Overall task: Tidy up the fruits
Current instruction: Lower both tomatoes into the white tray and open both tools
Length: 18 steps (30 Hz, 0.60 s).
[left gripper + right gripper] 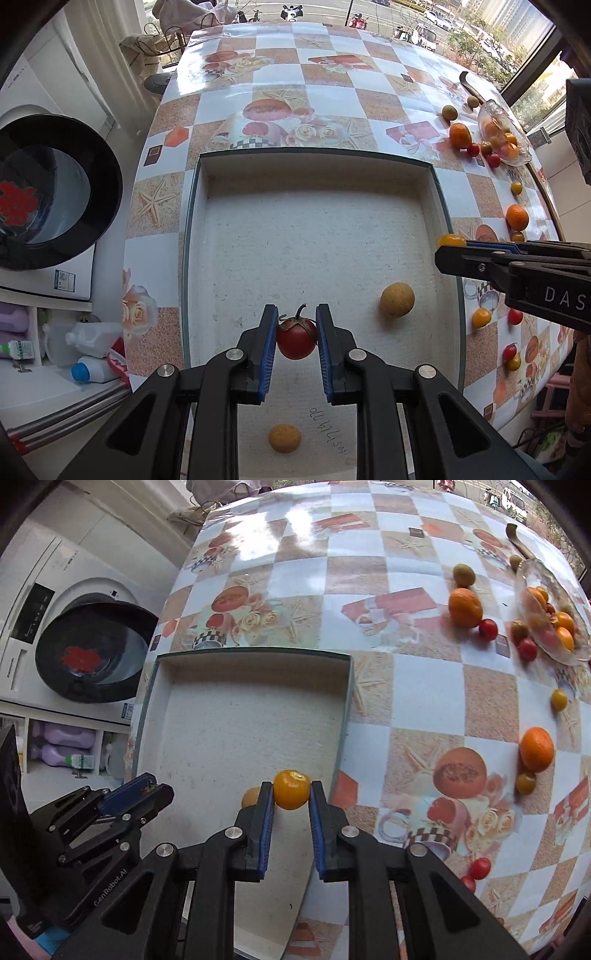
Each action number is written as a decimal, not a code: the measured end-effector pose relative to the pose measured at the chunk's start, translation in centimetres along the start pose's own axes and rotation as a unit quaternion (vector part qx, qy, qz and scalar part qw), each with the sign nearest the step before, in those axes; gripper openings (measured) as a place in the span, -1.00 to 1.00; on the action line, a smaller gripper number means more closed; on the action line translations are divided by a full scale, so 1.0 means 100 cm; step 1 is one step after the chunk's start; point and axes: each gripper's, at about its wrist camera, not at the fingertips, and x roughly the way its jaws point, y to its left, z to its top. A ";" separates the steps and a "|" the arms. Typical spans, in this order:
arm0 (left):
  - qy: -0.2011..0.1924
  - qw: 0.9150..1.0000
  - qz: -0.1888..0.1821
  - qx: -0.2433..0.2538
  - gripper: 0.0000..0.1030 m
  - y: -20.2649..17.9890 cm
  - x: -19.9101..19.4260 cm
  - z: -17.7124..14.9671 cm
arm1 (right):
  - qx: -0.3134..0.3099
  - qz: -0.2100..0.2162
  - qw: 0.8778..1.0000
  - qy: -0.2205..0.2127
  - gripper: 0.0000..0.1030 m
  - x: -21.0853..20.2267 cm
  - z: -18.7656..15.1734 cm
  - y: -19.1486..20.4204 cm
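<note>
Pinching a red tomato (296, 339), the left tool (296, 332) faces the "DAS"-marked right tool (291, 797) clamping a yellow tomato (291, 788).

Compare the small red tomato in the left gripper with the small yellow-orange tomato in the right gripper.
The red tomato is deep red; the yellow-orange tomato is amber. The red tomato keeps a dark stem and green calyx; the yellow-orange tomato shows only a pale stem scar. The red tomato hangs well inside the shallow white tray; the yellow-orange tomato is near the tray's right rim. Both are small, round and clamped between blue pads, in the left gripper and right gripper.
</note>
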 end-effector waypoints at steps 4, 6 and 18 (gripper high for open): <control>0.013 1.000 0.006 0.001 -0.58 0.002 0.013 0.000 | -0.011 -0.007 1.000 0.025 -0.60 0.025 0.018 0.014; 0.021 1.000 0.008 0.001 -0.58 0.004 0.017 -0.002 | -0.017 -0.013 0.999 0.039 -0.59 0.037 0.023 0.018; 0.035 0.999 0.030 -0.019 0.37 0.018 0.034 -0.012 | -0.009 0.001 0.997 0.071 0.57 0.056 0.035 0.026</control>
